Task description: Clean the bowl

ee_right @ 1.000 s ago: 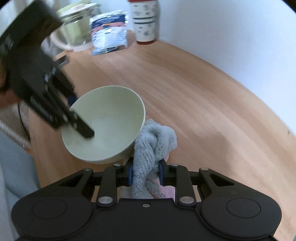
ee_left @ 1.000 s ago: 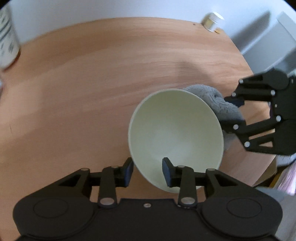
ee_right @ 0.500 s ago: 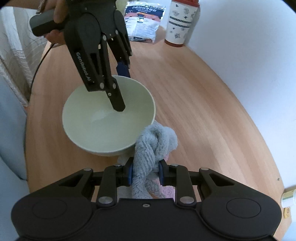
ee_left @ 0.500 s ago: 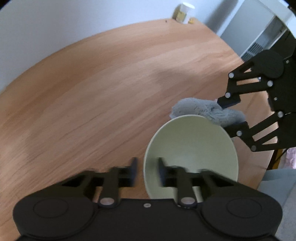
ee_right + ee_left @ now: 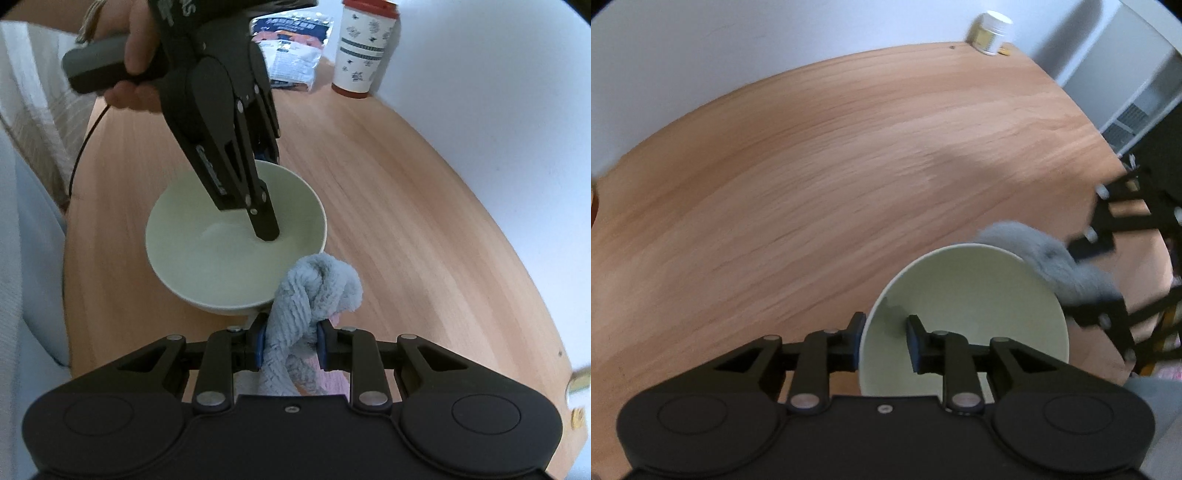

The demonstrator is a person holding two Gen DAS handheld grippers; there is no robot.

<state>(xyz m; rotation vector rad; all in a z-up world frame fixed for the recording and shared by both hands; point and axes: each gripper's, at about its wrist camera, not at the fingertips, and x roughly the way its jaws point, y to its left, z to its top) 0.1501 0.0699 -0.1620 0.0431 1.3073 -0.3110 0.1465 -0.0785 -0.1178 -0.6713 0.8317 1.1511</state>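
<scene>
A pale green bowl [image 5: 236, 240] sits on the wooden table [image 5: 406, 221]. My left gripper [image 5: 884, 341] is shut on the bowl's rim [image 5: 866, 332], one finger inside and one outside; in the right wrist view it [image 5: 266, 218] reaches down into the bowl. My right gripper [image 5: 290, 350] is shut on a grey cloth [image 5: 314, 291]. The cloth touches the outside of the bowl's rim. In the left wrist view the cloth [image 5: 1049, 258] is at the bowl's far right edge, and the bowl [image 5: 967, 314] looks empty.
A patterned cup [image 5: 364, 48] with a red lid and a blue snack packet [image 5: 291, 44] stand at the far end of the table. A small white-lidded jar [image 5: 991, 31] is at the table's far corner by the wall. The table edge runs close on the right.
The left gripper has turned and tipped the bowl from tilted to nearly level on the table. The right gripper with the cloth stays at the bowl's rim.
</scene>
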